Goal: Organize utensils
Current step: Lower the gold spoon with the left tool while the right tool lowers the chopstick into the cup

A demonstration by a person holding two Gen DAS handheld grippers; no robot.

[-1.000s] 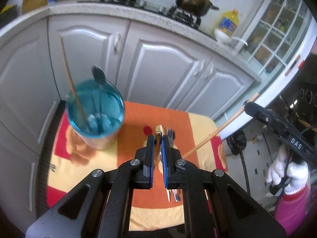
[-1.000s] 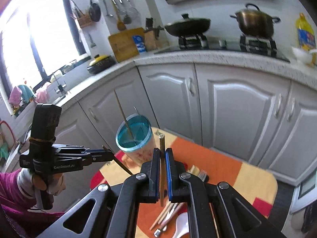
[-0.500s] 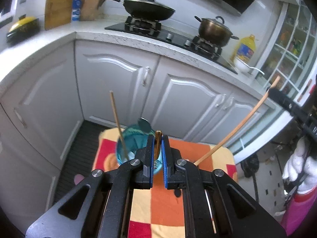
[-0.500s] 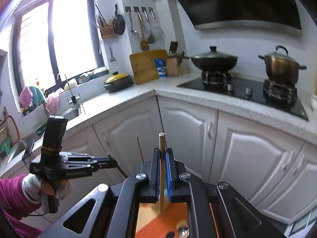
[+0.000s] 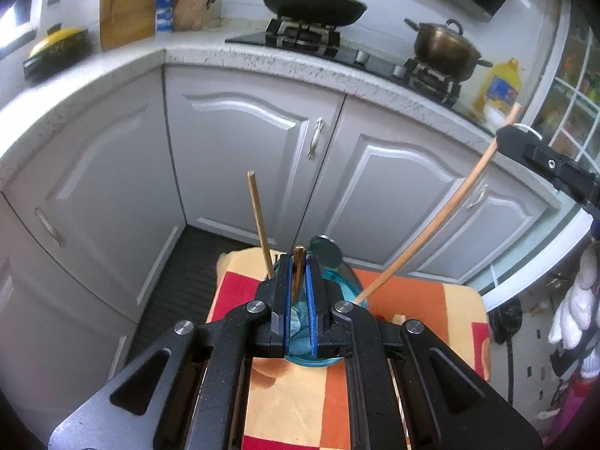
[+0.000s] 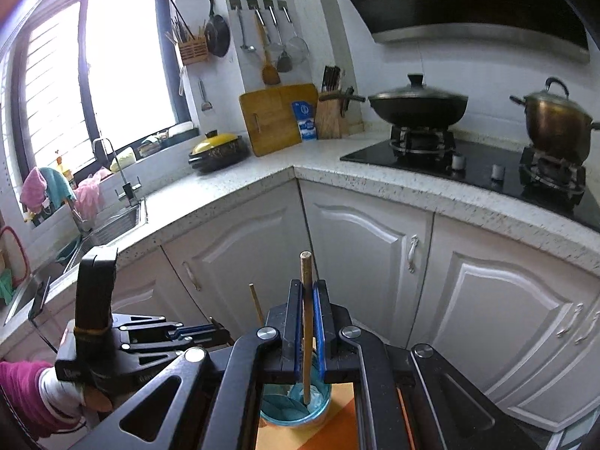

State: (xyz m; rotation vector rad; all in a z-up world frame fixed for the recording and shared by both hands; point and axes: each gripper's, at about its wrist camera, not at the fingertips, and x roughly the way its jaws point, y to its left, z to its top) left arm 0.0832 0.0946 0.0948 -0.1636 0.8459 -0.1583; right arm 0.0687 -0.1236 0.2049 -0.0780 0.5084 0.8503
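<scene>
A blue translucent cup (image 5: 350, 281) stands on the orange and yellow cloth (image 5: 296, 390). One wooden chopstick (image 5: 258, 221) and a spoon (image 5: 326, 257) stand in it. My left gripper (image 5: 299, 281) is shut on a brown chopstick (image 5: 299, 268) right above the cup. My right gripper (image 6: 307, 311) is shut on a light wooden chopstick (image 6: 306, 322), upright, its lower tip inside the cup (image 6: 296, 407). That chopstick (image 5: 438, 213) also shows in the left wrist view, slanting down to the cup's rim. The left gripper (image 6: 198, 333) shows at left in the right wrist view.
White cabinet doors (image 5: 247, 150) stand behind the cloth-covered stand, under a speckled counter (image 6: 232, 195) with a wok (image 6: 418, 103), a pot (image 6: 555, 120) and a sink (image 6: 108, 225). A dark floor mat (image 5: 187, 258) lies to the left.
Both grippers have moved over the cup with their chopsticks. The right chopstick's tip has gone down into the cup. The left gripper now sits right above the cup.
</scene>
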